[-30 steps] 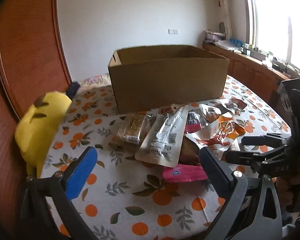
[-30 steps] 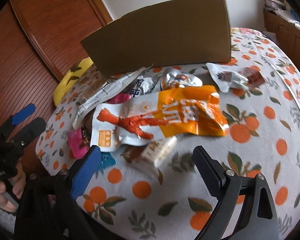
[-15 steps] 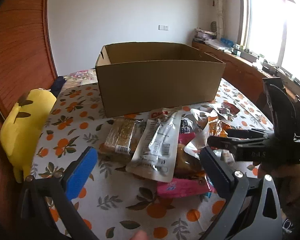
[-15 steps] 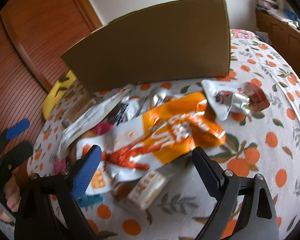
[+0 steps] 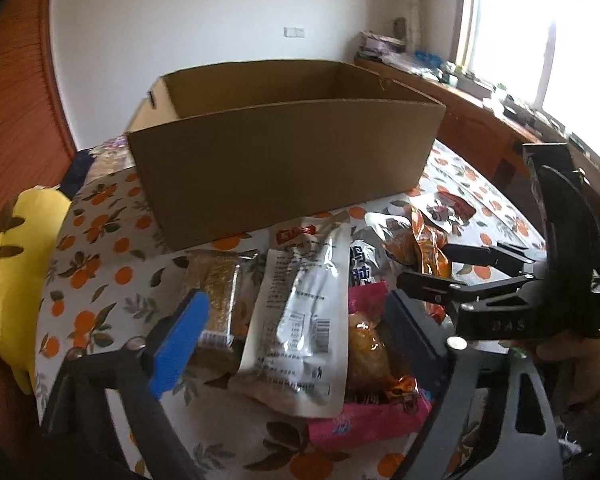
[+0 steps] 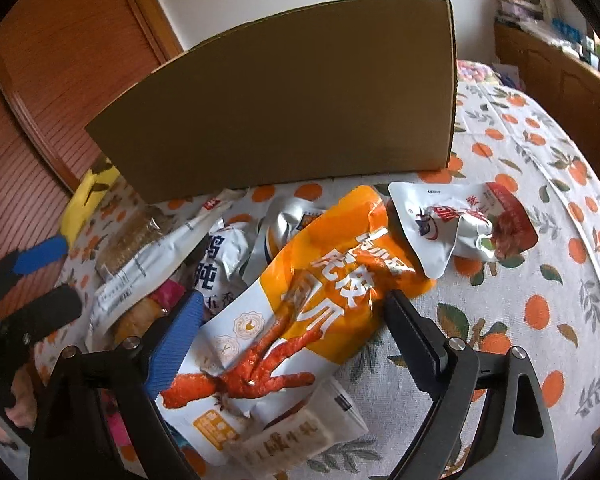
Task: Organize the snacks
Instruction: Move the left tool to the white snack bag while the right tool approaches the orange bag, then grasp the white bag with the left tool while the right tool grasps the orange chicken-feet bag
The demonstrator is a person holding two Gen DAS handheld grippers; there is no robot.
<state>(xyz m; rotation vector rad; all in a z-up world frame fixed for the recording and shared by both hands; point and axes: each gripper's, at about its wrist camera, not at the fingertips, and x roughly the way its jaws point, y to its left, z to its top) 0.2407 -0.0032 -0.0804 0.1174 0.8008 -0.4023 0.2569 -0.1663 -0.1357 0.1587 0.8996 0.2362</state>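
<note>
An open cardboard box (image 5: 284, 168) stands at the back of the table; it also shows in the right wrist view (image 6: 284, 104). A pile of snack packets lies in front of it. My left gripper (image 5: 296, 324) is open over a long white packet (image 5: 300, 312), with a seed bar (image 5: 220, 296) at its left finger and a pink packet (image 5: 364, 420) below. My right gripper (image 6: 292, 324) is open around the orange chicken-feet bag (image 6: 308, 308); it also shows in the left wrist view (image 5: 428, 268). A white and red packet (image 6: 460, 228) lies to the right.
A yellow plush toy (image 5: 12, 276) sits at the table's left edge. The tablecloth (image 6: 540, 312) has an orange print. A small white bar (image 6: 284, 440) lies below the orange bag. A wooden door (image 6: 60, 64) is behind on the left, a sideboard (image 5: 480, 108) under the window.
Both grippers have moved forward and down onto the snack pile. The orange bag now lies between my right gripper's fingers. The box looms larger in both views.
</note>
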